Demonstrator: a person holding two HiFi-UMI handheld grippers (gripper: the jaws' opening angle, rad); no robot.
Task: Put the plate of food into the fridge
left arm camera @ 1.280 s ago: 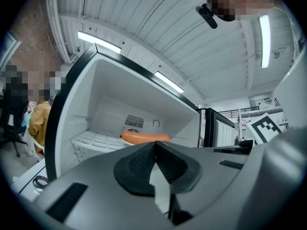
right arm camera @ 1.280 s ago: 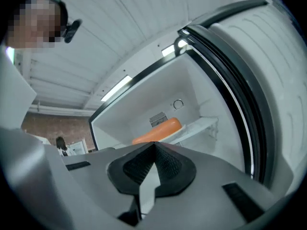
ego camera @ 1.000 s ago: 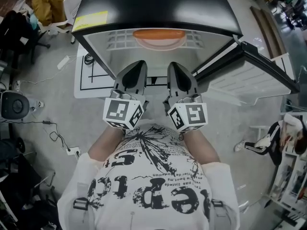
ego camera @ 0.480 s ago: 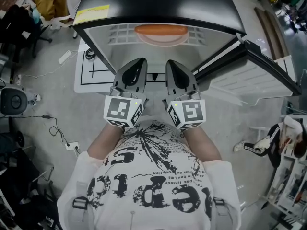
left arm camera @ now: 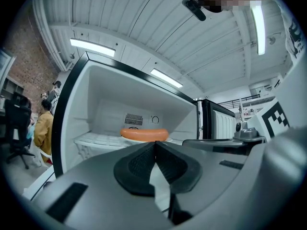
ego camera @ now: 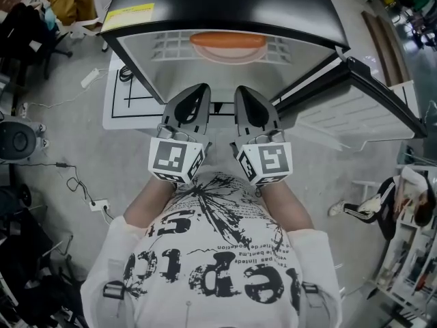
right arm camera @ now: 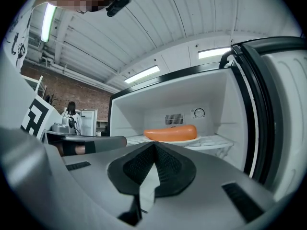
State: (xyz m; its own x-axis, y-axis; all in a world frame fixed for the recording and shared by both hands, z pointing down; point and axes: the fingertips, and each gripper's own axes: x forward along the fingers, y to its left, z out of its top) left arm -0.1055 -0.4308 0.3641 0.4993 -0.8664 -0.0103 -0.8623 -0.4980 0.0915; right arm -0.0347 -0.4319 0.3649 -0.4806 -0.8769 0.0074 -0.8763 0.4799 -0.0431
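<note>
Two grippers shut and empty, one plate of food sitting in the open fridge.

The left gripper (left arm camera: 154, 143) and the right gripper (right arm camera: 154, 144) each have their jaws pressed together with nothing between them. They are held side by side at the centre of the head view, just in front of the person's printed shirt (ego camera: 218, 251). Beyond their tips, at upper middle of that frame, one plate (ego camera: 229, 57) with one orange sausage (ego camera: 228, 40) on it rests on the white wire shelf (ego camera: 171, 46) inside the single fridge (ego camera: 225, 5). The fridge's one door (ego camera: 355, 98) stands open toward the right.
</note>
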